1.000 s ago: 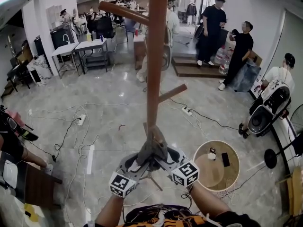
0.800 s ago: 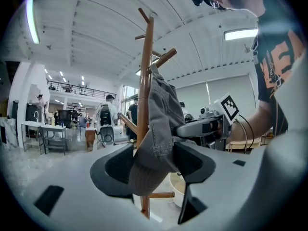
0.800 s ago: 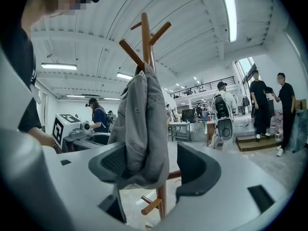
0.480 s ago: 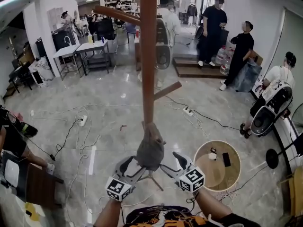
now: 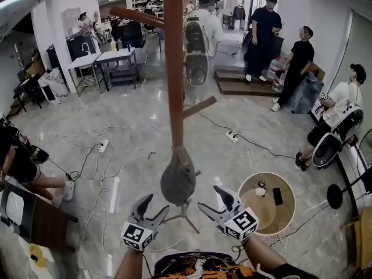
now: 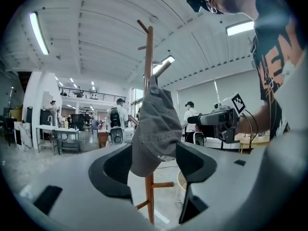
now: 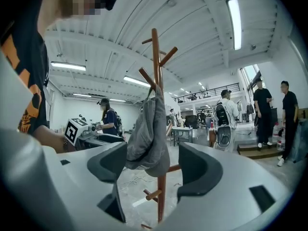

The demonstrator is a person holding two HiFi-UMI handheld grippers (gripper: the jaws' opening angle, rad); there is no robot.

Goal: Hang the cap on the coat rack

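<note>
Both tools we hold open, empty: left gripper (image 5: pixel 154 207) jaws wide, right gripper (image 5: pixel 209 197) jaws closing a bit w/ nothing btwn them. Grey cap (image 5: pixel 178 179) hangs on coat rack (image 5: pixel 173 68), just beyond and btwn our grippers, touching neither.

A glossy grey floor (image 5: pixel 133 121) spreads out, and a round table (image 5: pixel 273 217) stands on it, carrying a dark phone (image 5: pixel 277 196) and a small white item (image 5: pixel 260 192). Left of the table, cables (image 5: pixel 87 167) snake across the floor to a power strip (image 5: pixel 100 147). Far beyond the table lies a low wooden step (image 5: pixel 238 85), where people in black (image 5: pixel 264 34) stand. A person with a backpack (image 5: pixel 197 31) stands left of them. Farther left are white desks (image 5: pixel 107 60) by a white pillar (image 5: pixel 55 22). A white wall (image 5: pixel 325 28) rises right of the table. Overhead, a ribbed white ceiling (image 7: pixel 192 28) bears strip lights (image 7: pixel 234 20), and a railed balcony (image 6: pixel 79 96) runs along the back.
</note>
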